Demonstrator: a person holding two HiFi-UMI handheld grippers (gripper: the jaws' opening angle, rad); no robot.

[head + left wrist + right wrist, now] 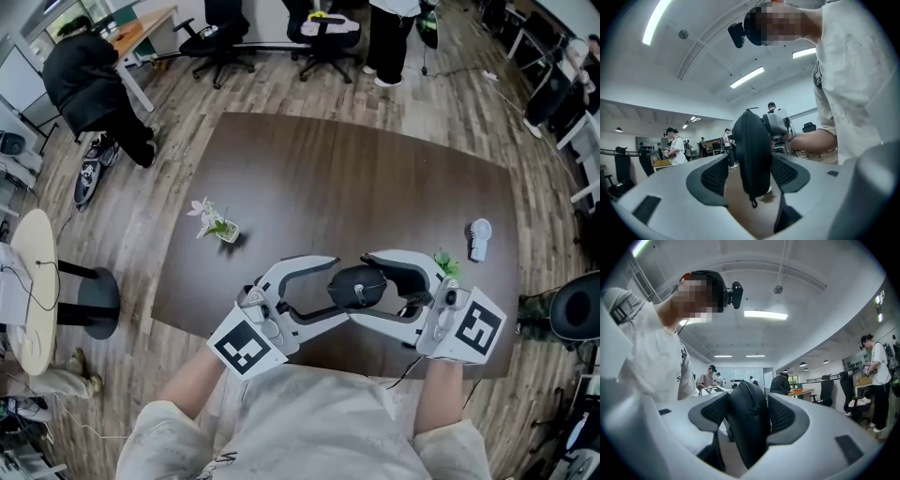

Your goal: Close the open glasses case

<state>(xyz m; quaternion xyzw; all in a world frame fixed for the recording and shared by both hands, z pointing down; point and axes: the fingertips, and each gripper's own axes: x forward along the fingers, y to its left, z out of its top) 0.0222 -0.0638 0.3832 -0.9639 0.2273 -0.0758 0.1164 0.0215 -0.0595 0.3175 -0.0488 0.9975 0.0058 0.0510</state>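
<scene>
The black glasses case stands on edge near the front of the dark wooden table, its two halves together, with a zip pull hanging at its lower end. My left gripper reaches in from the left. In the left gripper view the case stands upright between the pads, with a thin gap on its left side. My right gripper comes from the right. In the right gripper view both pads press on the case.
A small flower sprig in a pot sits at the table's left. A white hand fan and a green sprig lie at the right. Office chairs and people stand beyond the table's far edge.
</scene>
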